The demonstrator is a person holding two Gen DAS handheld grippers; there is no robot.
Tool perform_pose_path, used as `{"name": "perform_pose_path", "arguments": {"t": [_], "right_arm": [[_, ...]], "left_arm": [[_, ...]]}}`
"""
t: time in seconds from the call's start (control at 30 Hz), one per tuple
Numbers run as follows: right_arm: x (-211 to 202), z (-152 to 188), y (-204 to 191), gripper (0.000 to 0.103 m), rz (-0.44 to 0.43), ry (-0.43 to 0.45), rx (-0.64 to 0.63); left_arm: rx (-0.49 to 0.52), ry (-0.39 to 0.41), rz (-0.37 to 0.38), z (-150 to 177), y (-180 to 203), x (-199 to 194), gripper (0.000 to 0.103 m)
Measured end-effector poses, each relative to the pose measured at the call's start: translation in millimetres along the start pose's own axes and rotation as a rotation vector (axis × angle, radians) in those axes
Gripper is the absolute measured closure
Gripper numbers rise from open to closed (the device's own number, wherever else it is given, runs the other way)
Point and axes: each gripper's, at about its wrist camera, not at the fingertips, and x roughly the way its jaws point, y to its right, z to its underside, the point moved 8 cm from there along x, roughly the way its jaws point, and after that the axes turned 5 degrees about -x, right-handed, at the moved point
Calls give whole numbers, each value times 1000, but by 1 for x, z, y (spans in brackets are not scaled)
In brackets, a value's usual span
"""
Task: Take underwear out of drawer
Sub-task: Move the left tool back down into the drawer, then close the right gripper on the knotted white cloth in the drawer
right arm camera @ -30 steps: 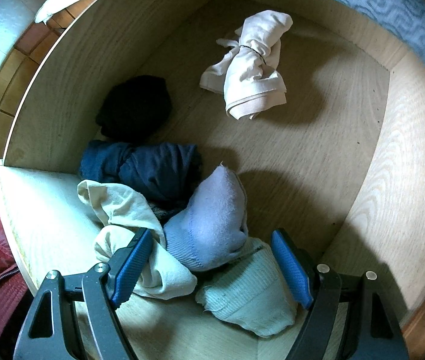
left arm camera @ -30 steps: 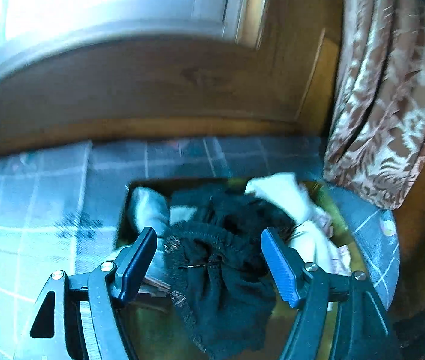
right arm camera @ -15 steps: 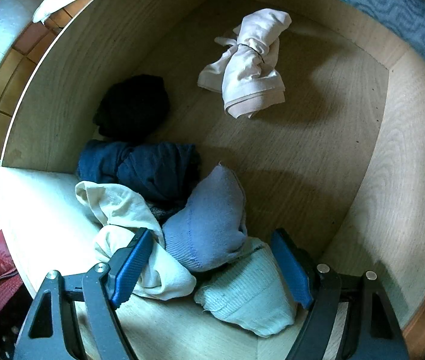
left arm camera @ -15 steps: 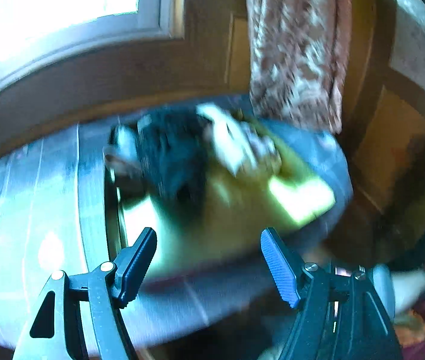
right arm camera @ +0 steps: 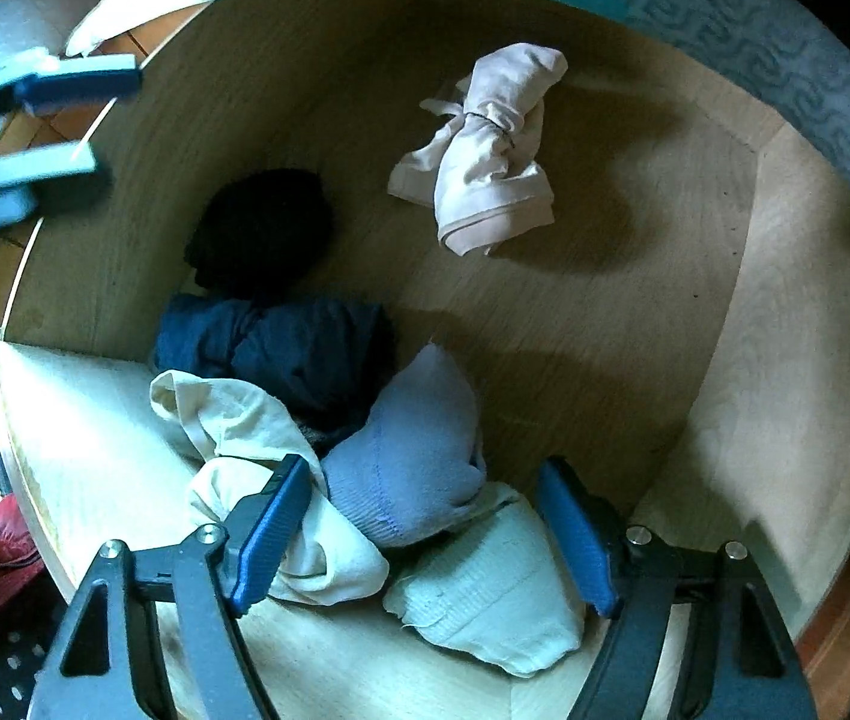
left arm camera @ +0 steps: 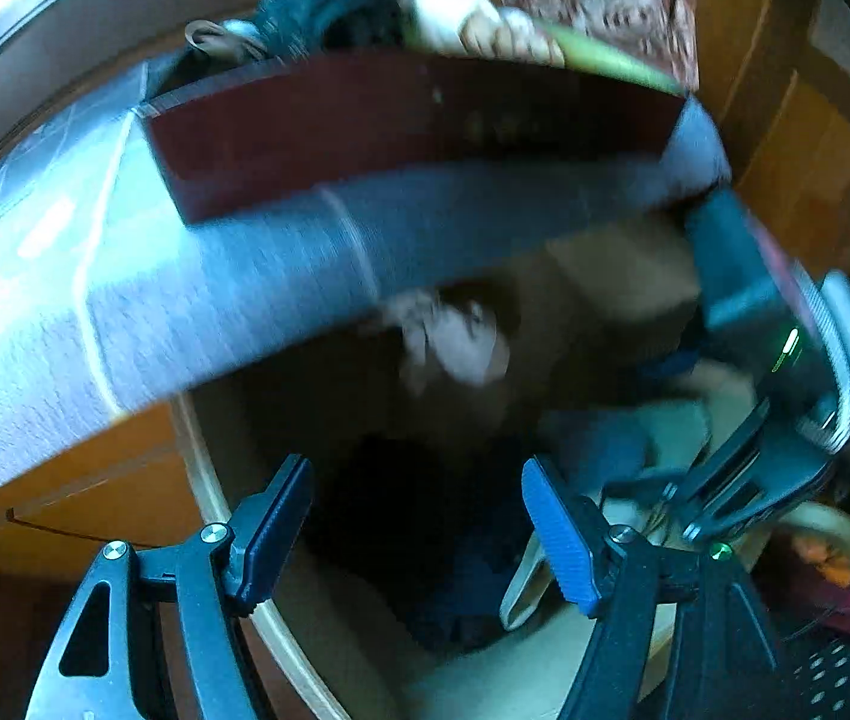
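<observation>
Two grippers work over one pale wooden drawer [right arm camera: 635,312]. The right gripper [right arm camera: 425,534] points steeply down into it, its jaws closing around a pale blue-grey bundle [right arm camera: 419,456] and a mint-green piece [right arm camera: 485,606] that lie between the pads; I cannot tell whether the pads press them yet, and the gap is a little narrower than a second ago. At nine o'clock of that pair lies a cream garment [right arm camera: 281,480], at eleven o'clock a navy roll [right arm camera: 281,348], beyond it a black ball [right arm camera: 263,228], and at one o'clock, well apart, a knotted beige piece [right arm camera: 485,174]. The clothes lie as they did before. The left gripper [left arm camera: 419,528], jaws wide apart and holding nothing, has left the brown box [left arm camera: 401,114] on the blue patterned cloth [left arm camera: 125,300], where it hung over black and white clothes a second ago, and now looks down past the cloth edge into the drawer, blurred. It has newly come into the right wrist view at ten o'clock.
</observation>
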Motion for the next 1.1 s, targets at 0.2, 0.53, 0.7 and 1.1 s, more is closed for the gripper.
{"name": "perform_pose_path", "arguments": {"t": [0.2, 0.53, 0.7, 1.1], "right_arm": [[-3, 3, 0, 27, 12, 5, 3], [-2, 1, -4, 27, 23, -1, 5], [0, 1, -2, 26, 32, -22, -5], [-1, -6, -3, 25, 13, -130, -47]], "left_arm": [[44, -93, -80, 19, 2, 29, 30], [128, -159, -173, 20, 11, 54, 29], [78, -132, -129, 20, 12, 47, 28], [-115, 53, -63, 28, 1, 2, 28]]}}
